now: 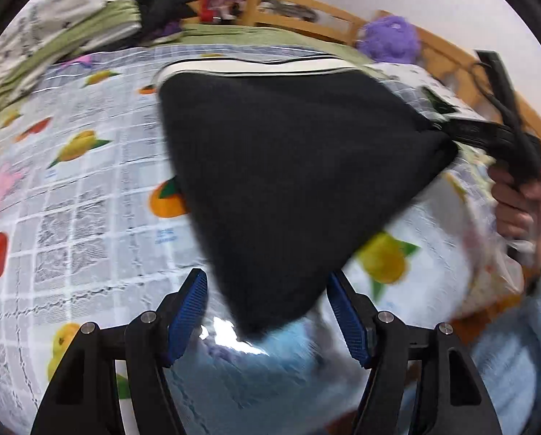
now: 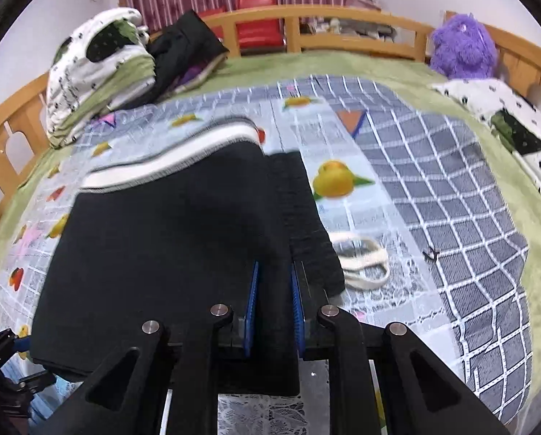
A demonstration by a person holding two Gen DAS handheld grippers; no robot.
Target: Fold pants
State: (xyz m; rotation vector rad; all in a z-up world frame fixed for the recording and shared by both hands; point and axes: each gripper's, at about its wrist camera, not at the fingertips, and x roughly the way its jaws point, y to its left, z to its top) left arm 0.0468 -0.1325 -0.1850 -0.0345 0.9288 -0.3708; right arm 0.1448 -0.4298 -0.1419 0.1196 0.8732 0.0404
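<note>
Two claws over bed [image 2: 397,69]: right claw [image 2: 274,304] clamps black pants [image 2: 169,239]; left claw [image 1: 267,311] gapes, empty; best align hems before lowering.

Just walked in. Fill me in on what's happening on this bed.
A person with a handheld gripper in each hand is folding black pants on a fruit-print sheet spread over the bed. The right gripper is shut on one edge of the pants and lifts it. The left gripper is open, its blue pads on either side of a hanging corner of the fabric, not closed on it. The white-striped waistband lies at the far end. A loose white band lies beside the pants.
</note>
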